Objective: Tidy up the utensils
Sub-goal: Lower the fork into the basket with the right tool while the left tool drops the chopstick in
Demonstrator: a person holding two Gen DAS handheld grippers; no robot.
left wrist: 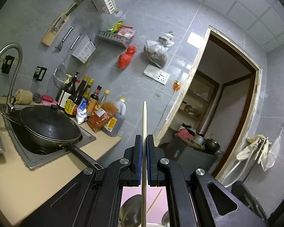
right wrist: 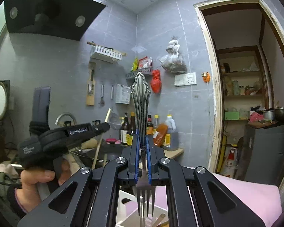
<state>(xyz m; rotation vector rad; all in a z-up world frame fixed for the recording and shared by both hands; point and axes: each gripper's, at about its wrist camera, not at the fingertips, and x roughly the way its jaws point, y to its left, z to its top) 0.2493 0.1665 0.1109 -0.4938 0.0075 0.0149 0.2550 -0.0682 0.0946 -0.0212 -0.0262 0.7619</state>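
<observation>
Pale wood runs straight between the pads of the left claw (left wrist: 144, 138): a single chopstick (left wrist: 144, 124), clamped near its middle, its blunt end standing up ahead of the fingertips and its lower length dropping behind them over a pink surface (left wrist: 128, 191). Below that claw lie the bowl of a metal spoon (left wrist: 129, 208) and a second wooden stick (left wrist: 155, 202). Ahead and to its left, a black wok (left wrist: 49, 124) sits in the steel sink (left wrist: 34, 160) set into the counter (left wrist: 28, 185).

The right claw (right wrist: 143, 140) is closed on a silver fork (right wrist: 141, 102), gripped at the neck, ornate handle pointing up beyond the fingertips and tines hanging down behind them. Directly under the tines is a white slotted holder (right wrist: 126, 204), with wooden stick ends (right wrist: 161, 219) showing inside it. In the right wrist view the left claw appears off to the left, carrying its chopstick at a slant.
</observation>
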